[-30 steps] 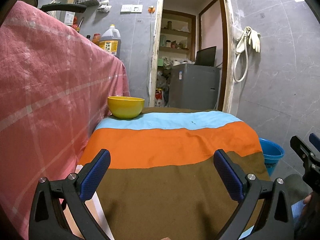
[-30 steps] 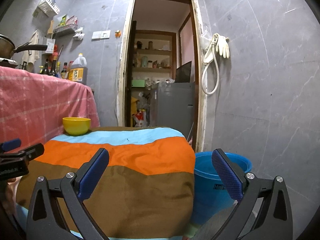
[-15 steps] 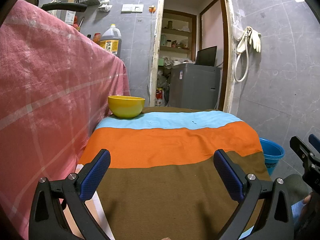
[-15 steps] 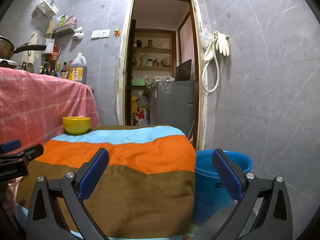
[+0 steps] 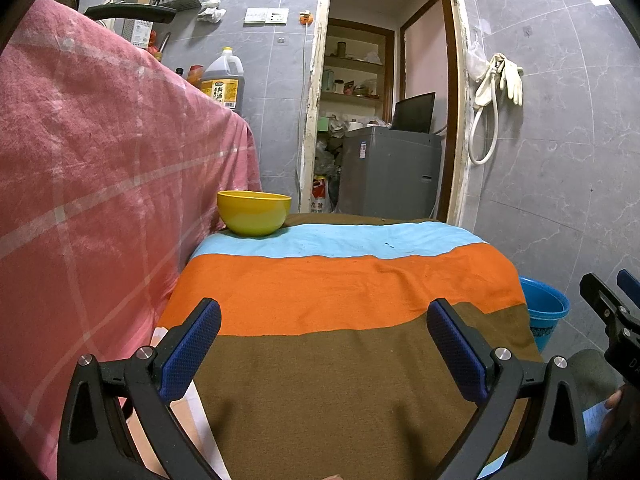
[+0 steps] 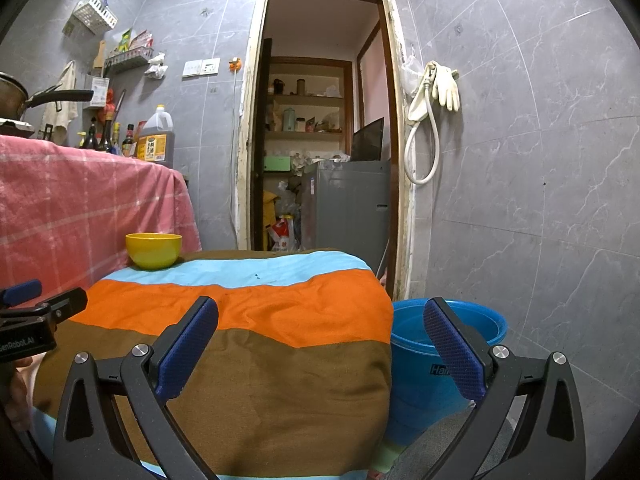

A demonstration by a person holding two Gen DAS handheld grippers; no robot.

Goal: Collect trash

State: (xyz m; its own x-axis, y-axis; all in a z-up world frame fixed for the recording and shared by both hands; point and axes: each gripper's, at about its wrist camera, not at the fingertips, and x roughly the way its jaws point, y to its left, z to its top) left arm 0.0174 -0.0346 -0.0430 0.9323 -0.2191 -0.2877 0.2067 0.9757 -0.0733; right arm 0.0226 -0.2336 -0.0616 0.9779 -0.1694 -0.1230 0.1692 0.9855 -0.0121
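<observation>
A low table under a striped cloth (image 5: 340, 292) (image 6: 256, 312) in blue, orange and brown fills the middle of both views. A yellow bowl (image 5: 254, 213) (image 6: 153, 249) stands on its far left corner. A few tiny dark specks (image 5: 388, 245) lie on the blue stripe. A blue bucket (image 6: 436, 356) (image 5: 542, 312) stands on the floor at the table's right side. My left gripper (image 5: 324, 344) hangs open over the brown stripe, holding nothing. My right gripper (image 6: 320, 344) is open too, above the table's near right corner.
A counter draped in pink checked cloth (image 5: 100, 184) rises along the left, with a large oil jug (image 5: 222, 82) and a pan handle on top. Behind the table an open doorway shows a grey appliance (image 5: 390, 172). Grey tiled wall with hanging gloves (image 6: 438, 84) closes the right.
</observation>
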